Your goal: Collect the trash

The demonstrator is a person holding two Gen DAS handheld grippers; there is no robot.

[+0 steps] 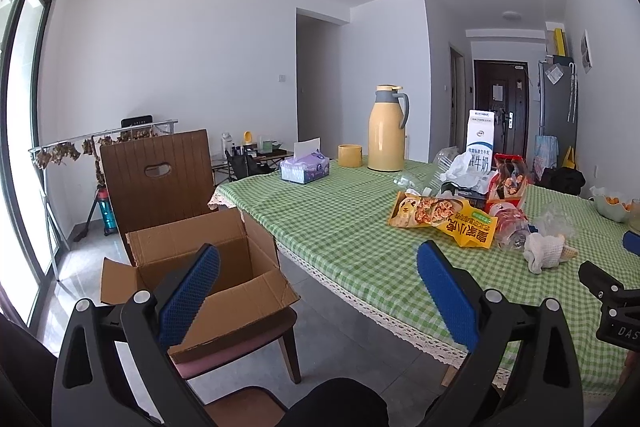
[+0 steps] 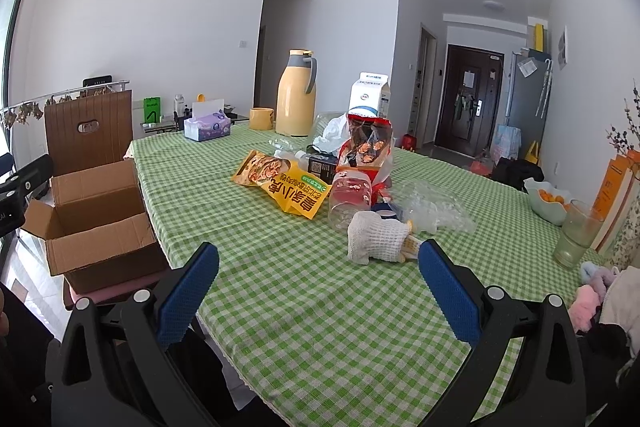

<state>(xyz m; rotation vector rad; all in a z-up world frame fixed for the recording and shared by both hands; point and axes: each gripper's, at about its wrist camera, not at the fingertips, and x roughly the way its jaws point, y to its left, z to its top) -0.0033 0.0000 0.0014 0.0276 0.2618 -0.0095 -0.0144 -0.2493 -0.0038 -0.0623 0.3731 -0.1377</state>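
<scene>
The table (image 2: 320, 307) in green check carries the trash heap at its middle; the open box (image 1: 224, 267) waits on a chair (image 1: 160, 179) at its left end. Only the right view shows the glass (image 2: 576, 235) and fruit bowl (image 2: 548, 203). Yellow wrapper (image 2: 288, 187), milk carton (image 2: 368, 95), white glove (image 2: 376, 235) lie together. Left gripper (image 1: 318, 267) and right gripper (image 2: 318, 267) both gape, holding nothing

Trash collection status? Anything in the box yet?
Nothing done: the cardboard box on the chair shows no trash inside. Nothing in hand: left hand-held gripper and right hand-held gripper are open. Left: yellow snack bag, milk carton, red wrapper, plastic jar.
</scene>
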